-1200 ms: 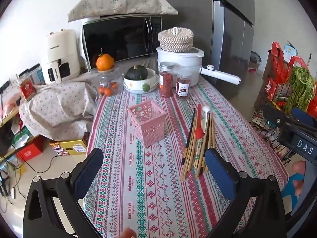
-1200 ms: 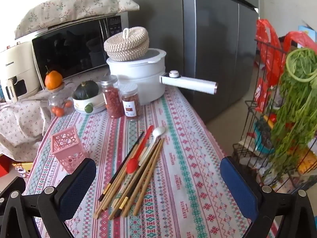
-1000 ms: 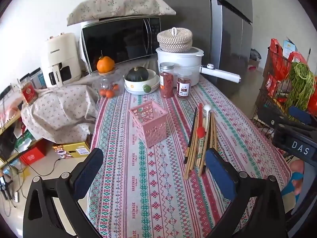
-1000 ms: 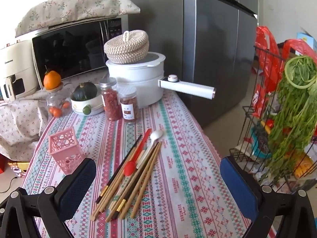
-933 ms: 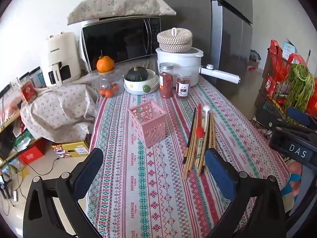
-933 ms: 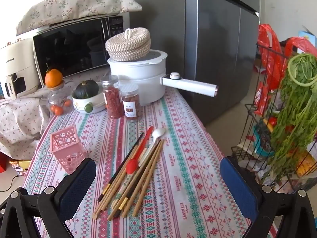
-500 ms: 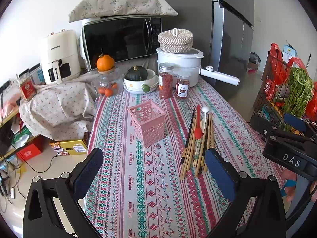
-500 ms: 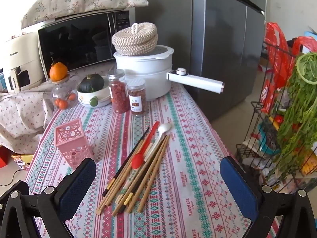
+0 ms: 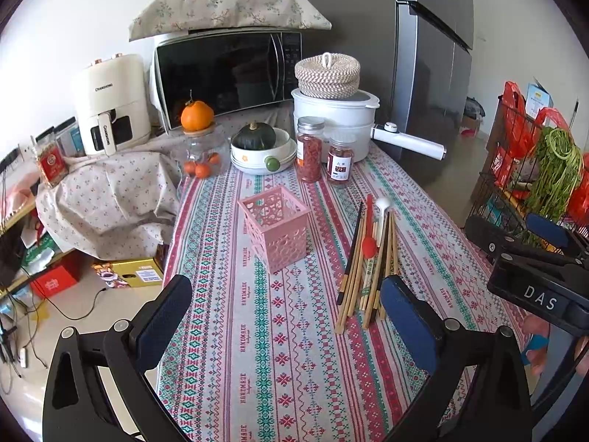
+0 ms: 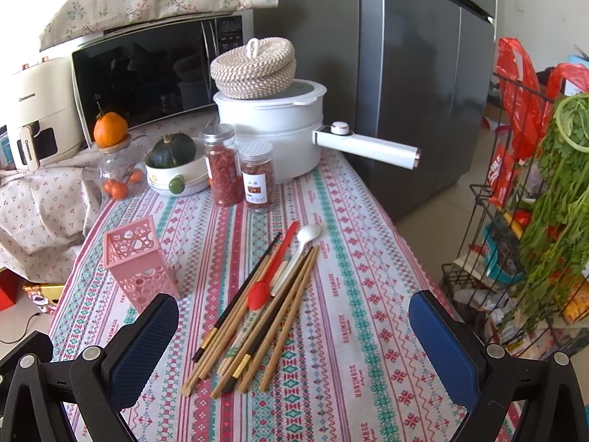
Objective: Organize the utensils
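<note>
Pink plastic holder (image 9: 275, 232) stands upright on the patterned tablecloth (image 9: 294, 350), open at the top, with nothing seen inside it. Just to its right, apart from it, the utensils lie flat in a loose bundle: wooden and dark chopsticks (image 10: 257, 316), a red spoon (image 10: 270, 276) resting on top of them with its bowl toward the camera, and a white spoon (image 10: 300, 246) with its bowl pointing toward the far end of the table.

Both grippers hover above the near end of the table, jaws spread wide and grasping nothing. The left gripper (image 9: 287, 316) sits low over the cloth, its right finger (image 9: 406, 326) covering the near ends of some chopsticks in that view; whether it touches them cannot be told. The right gripper (image 10: 294, 335) frames the near ends of the bundle between its blue pads (image 10: 143, 335), well clear of them. In the left wrist view the right gripper's body shows at the right edge.

Farther back stand two jars (image 10: 239, 169), a bowl (image 10: 176, 180) holding a dark green squash, a white pot (image 10: 272, 132) with a woven lid on top, and a microwave (image 10: 154, 77) under a floral cover. A wire rack (image 10: 515, 221) with greens stands beside the table on the right.
</note>
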